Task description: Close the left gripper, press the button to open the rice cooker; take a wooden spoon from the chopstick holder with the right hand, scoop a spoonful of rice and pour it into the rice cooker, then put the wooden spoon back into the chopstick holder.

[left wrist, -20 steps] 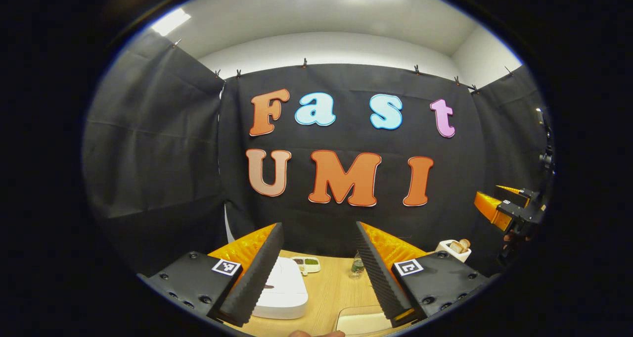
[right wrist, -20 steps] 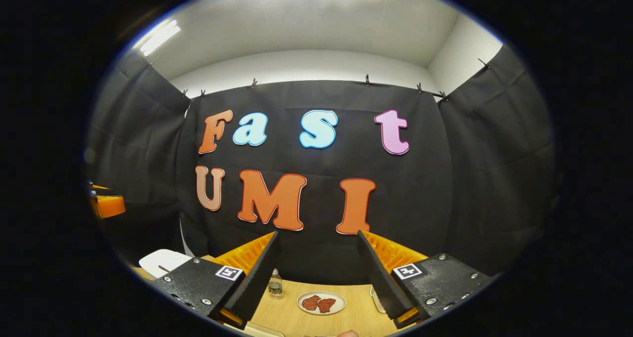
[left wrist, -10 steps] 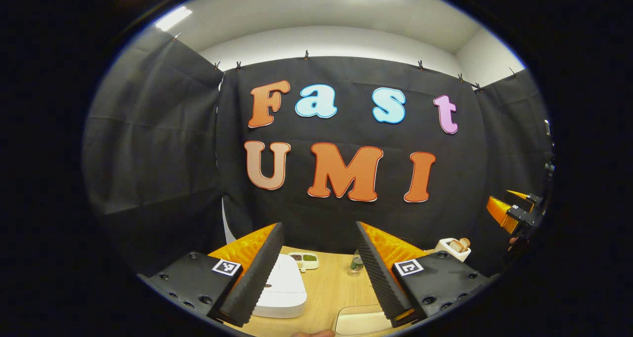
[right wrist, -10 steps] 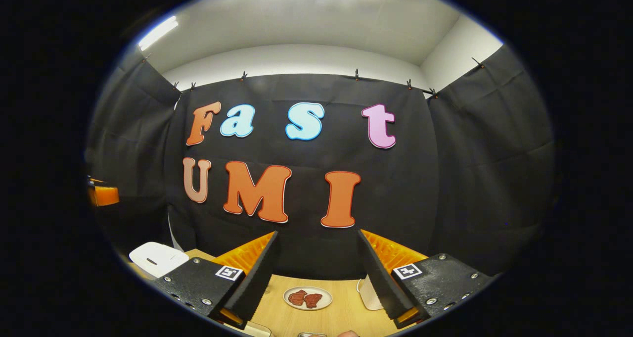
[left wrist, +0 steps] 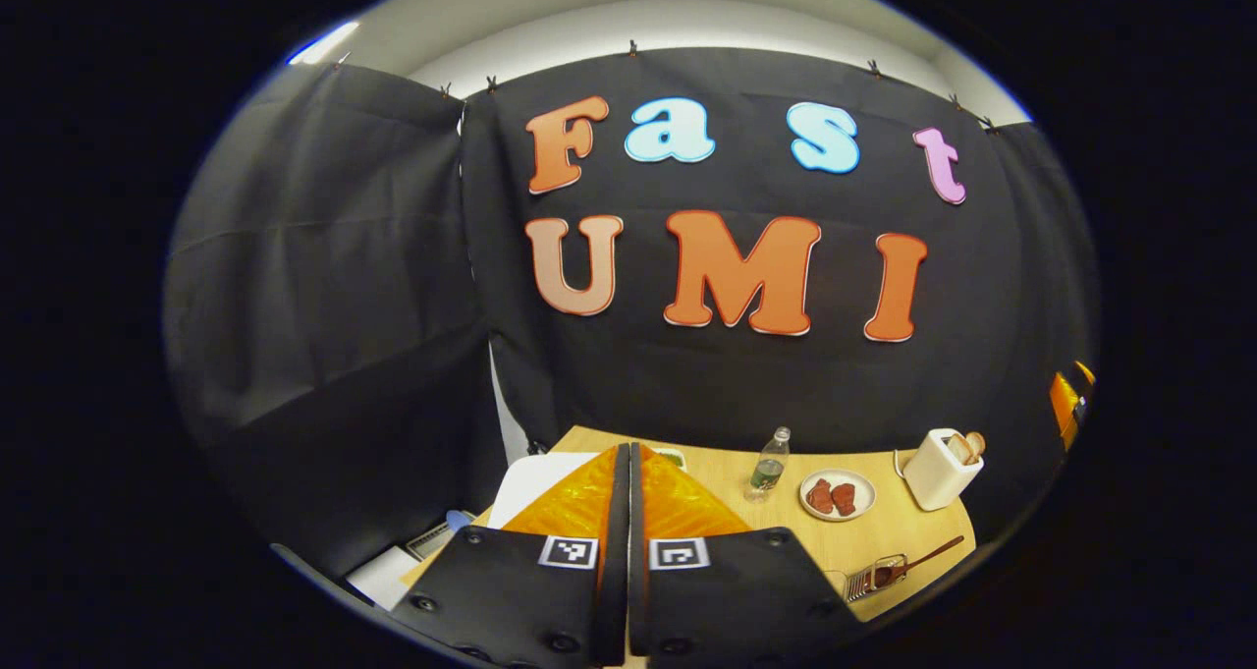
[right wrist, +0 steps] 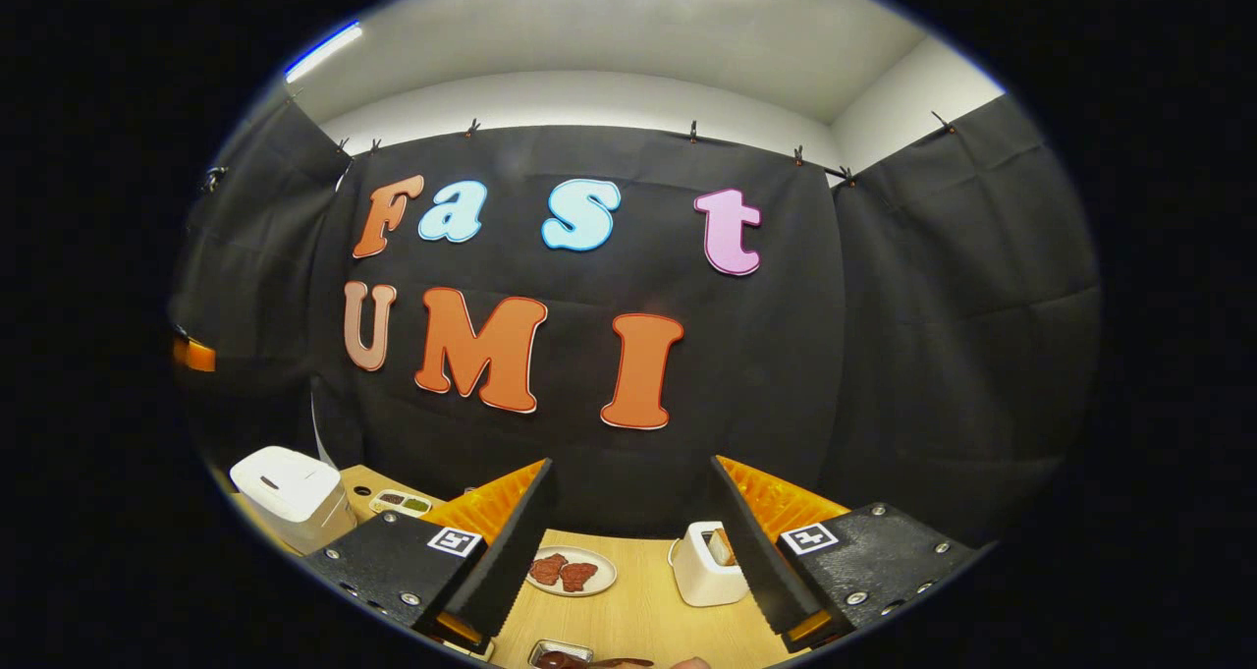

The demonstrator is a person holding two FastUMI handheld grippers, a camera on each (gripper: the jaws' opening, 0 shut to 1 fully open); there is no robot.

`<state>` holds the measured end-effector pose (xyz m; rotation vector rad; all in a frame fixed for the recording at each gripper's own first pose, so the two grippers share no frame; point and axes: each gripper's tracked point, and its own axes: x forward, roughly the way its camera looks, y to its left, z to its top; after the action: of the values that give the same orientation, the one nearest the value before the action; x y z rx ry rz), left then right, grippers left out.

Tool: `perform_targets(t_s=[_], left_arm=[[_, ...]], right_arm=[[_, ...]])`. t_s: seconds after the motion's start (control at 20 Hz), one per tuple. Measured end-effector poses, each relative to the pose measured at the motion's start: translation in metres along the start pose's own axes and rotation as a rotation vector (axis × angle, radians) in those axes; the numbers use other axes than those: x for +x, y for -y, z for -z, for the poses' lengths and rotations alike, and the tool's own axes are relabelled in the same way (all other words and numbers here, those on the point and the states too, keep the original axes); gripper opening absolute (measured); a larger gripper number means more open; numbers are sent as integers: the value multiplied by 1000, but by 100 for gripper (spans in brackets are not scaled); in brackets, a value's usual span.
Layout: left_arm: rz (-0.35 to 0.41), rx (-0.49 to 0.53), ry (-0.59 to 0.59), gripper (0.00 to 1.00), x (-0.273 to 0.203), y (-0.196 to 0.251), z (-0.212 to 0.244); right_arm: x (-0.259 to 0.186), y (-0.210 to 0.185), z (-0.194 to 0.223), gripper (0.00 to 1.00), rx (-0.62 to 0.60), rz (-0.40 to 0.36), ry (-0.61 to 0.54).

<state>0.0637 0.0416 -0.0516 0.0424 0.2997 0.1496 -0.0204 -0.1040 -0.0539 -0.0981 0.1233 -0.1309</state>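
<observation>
My left gripper (left wrist: pixel 628 447) is shut with nothing between its fingers, and it hangs above the near side of the wooden table (left wrist: pixel 884 536). Right behind its fingers lies the white rice cooker (left wrist: pixel 535 474). In the right gripper view the rice cooker (right wrist: pixel 290 497) stands at the far left with its lid down. The white chopstick holder (left wrist: pixel 941 468), with wooden handles sticking out, stands at the table's right end. My right gripper (right wrist: pixel 631 463) is open and empty, and the chopstick holder (right wrist: pixel 699 563) sits just beyond its fingers.
A plate of red meat (left wrist: pixel 837 495) and a small bottle (left wrist: pixel 768 465) stand mid-table. A small metal tin with a dark-handled utensil (left wrist: pixel 884 573) lies near the front edge. A divided dish (right wrist: pixel 398 502) sits beside the cooker. Black cloth walls the table's back and sides.
My left gripper's fingers have gone from wide open to shut, and its view has tipped down over the table. The right gripper has swung right, bringing the chopstick holder between its open fingers.
</observation>
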Motion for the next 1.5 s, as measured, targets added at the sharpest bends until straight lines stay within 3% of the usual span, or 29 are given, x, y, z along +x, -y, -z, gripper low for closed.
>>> perform_targets(t_s=[0.1, 0.4, 0.65, 0.85, 1.1, 1.3, 1.35, 1.5], left_arm=[[8, -23, -80, 6, 7, 5, 13], [-66, -61, -224, 6, 31, -19, 22], [-17, -119, -392, 6, 65, -30, 49], [48, -200, -615, 5, 94, -35, 102], [122, -273, -777, 5, 132, -41, 146], [115, -244, -840, 10, 152, -53, 174], [120, -240, -854, 5, 155, -54, 179], [102, -218, -868, 5, 166, -67, 196]], right_arm=[[-3, 10, 5, 95, 3, -4, -8], [-9, 24, 27, 95, 0, -28, -46], [-26, 22, 38, 95, 16, 26, -80], [-37, 6, 57, 95, 57, 86, -152], [-55, -9, 73, 95, 77, 121, -212], [-65, -19, 84, 95, 82, 139, -242], [-67, -21, 86, 95, 79, 148, -251], [-71, -25, 90, 95, 72, 153, -266]])
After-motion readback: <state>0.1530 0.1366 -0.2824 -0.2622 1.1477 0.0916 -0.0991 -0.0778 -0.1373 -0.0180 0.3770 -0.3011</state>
